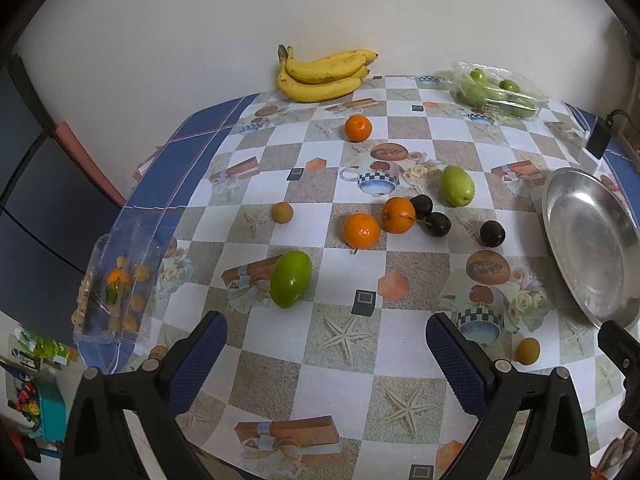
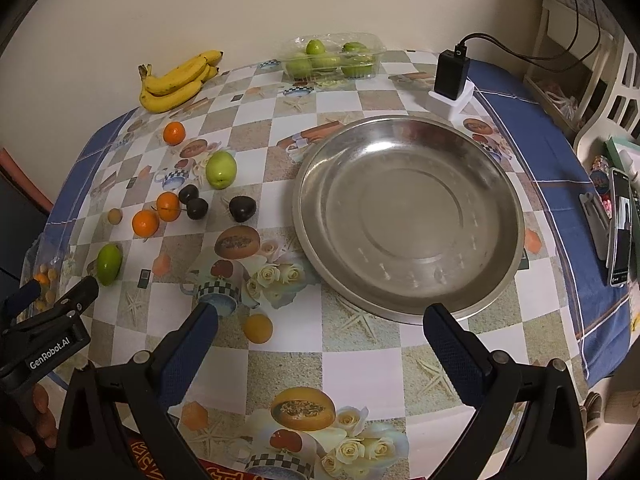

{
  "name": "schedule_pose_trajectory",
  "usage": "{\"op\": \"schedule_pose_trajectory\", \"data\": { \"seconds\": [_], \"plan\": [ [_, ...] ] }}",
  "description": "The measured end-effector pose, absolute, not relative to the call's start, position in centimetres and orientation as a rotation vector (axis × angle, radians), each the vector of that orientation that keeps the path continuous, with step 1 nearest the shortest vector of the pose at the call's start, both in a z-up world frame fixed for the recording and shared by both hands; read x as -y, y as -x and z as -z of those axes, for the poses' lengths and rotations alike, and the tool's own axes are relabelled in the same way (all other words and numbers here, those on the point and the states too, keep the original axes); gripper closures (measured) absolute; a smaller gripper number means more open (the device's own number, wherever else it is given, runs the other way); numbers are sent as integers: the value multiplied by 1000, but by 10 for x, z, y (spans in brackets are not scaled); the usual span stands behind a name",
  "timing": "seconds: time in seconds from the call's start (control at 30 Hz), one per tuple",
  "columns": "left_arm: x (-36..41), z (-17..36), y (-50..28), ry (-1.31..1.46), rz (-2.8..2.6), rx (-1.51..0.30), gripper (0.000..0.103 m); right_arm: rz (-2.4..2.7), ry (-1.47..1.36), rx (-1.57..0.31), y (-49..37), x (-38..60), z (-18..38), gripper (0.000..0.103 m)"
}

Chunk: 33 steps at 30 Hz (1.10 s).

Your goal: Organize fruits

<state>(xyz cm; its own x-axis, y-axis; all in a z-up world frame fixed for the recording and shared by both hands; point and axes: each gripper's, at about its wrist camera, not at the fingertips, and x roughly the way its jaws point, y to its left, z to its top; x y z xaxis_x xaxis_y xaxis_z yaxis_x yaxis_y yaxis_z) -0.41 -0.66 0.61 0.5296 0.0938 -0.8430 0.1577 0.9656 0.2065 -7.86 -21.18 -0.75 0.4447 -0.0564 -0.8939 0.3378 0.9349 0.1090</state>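
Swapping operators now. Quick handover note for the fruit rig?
Left gripper: open, empty, above the table.
Right gripper: open, empty, just short of the steel dish.
Dish holds nothing; no fruit sorted yet.
Loose on the tablecloth: three oranges, two green fruits, three dark plums, two small tan fruits, one of them by the right gripper.
Banana bunch and a clear tray of green fruit sit by the wall.
Left: everything.

Empty steel dish [image 2: 408, 216], loose fruit left, right gripper [image 2: 320, 320] jaws apart
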Motion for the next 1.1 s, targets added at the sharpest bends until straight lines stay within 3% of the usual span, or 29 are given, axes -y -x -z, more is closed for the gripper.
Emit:
{"op": "schedule_pose_trajectory", "data": {
  "seconds": [1.1],
  "plan": [
    [-4,-10,7,-202,55,-1002,2,273,-267,-1071,77,211,3,1]
  ]
}}
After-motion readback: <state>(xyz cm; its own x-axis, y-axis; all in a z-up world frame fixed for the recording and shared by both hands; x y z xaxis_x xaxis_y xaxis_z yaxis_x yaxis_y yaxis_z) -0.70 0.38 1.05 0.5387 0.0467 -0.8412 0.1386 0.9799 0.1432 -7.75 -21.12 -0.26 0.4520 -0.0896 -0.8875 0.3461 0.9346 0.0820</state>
